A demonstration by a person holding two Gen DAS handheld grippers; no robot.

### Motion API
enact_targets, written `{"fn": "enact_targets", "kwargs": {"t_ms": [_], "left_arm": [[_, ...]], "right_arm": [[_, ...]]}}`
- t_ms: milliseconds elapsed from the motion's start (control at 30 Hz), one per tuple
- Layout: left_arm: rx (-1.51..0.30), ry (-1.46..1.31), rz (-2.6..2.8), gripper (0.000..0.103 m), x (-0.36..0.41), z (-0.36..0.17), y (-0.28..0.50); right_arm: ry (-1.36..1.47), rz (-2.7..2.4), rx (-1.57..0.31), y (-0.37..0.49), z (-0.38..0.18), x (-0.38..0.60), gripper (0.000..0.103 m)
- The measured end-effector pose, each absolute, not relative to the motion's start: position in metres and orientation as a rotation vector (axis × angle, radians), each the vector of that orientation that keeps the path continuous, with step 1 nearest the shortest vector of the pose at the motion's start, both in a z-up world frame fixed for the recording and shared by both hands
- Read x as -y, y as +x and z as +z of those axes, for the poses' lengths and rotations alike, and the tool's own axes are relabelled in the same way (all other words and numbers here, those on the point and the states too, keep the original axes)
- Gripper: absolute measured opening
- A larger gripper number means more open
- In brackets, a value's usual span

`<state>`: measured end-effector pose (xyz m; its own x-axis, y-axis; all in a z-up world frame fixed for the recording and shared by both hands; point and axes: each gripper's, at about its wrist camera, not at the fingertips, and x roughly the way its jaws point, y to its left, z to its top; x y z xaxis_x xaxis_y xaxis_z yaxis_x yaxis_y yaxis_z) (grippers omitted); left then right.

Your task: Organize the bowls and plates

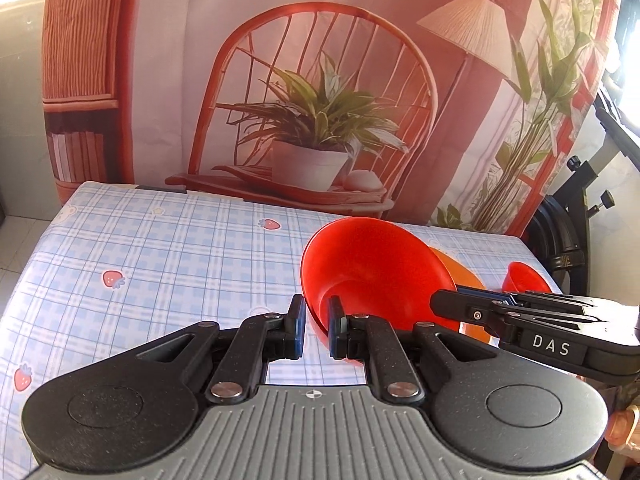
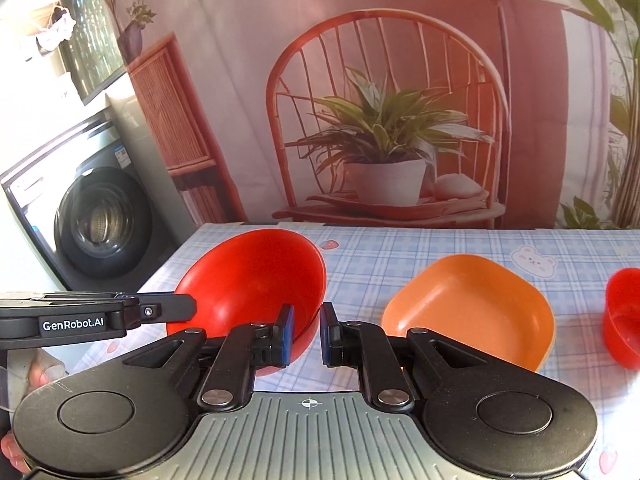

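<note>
your red bowl [image 2: 256, 280] looks like smooth plastic with a soft sheen, and so do the orange dish [image 2: 472, 312] and small red cup [image 2: 624, 316]. the checked tablecloth [image 1: 160, 264] reads as matt cloth. your gripper bodies [image 1: 312, 436] are grainy matt black plastic with shiny metal pins.

Bright daylight glares in at three o'clock in the left view; a warm reddish haze washes both pictures, and fisheye bending curves the edges.

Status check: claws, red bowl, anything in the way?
Both claws, left and right, shut on red bowl rim, opposite sides. Bowl tilted. Orange dish beside it, apart.
</note>
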<state>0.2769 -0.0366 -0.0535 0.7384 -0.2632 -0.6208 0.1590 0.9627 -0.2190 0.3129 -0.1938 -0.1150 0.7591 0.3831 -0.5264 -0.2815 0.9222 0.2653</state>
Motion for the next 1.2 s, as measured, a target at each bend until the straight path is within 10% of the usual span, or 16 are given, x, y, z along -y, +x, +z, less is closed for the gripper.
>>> {"fn": "enact_targets", "kwargs": {"t_ms": [1200], "left_arm": [[-0.835, -0.111, -0.289, 0.013, 0.060, -0.100, 0.154]], "right_arm": [[0.298, 0.293, -0.705, 0.155, -0.175, 0.216, 0.014]]}}
